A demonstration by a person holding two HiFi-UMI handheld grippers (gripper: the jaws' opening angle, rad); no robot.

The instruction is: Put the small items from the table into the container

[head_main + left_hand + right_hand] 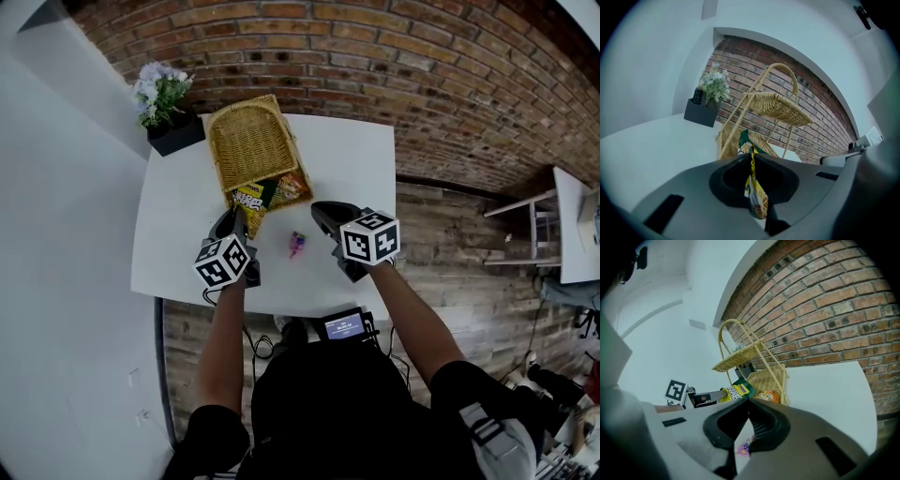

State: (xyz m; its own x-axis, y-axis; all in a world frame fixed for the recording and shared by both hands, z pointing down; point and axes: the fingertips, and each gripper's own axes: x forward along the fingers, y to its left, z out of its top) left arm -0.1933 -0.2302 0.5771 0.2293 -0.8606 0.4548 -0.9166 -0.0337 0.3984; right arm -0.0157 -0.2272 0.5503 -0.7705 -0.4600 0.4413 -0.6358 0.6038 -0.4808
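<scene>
Left claw [236, 214] clenched on the yellow snack packet [249, 202] at the mouth of the wicker basket [248, 141]; right claw [323, 208] shut on nothing, the small purple item [296, 244] on the tabletop [347, 150] just beside it.

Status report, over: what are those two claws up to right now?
Left gripper shut on yellow snack packet, by the wicker basket. Right gripper shut, empty. Small purple item lies on the table between them. Nothing blocking the basket.

The head view looks steeply down on the worktop [178, 206]. Both gripper views sit low and close, facing the wicker basket [248, 141] all three share.
</scene>
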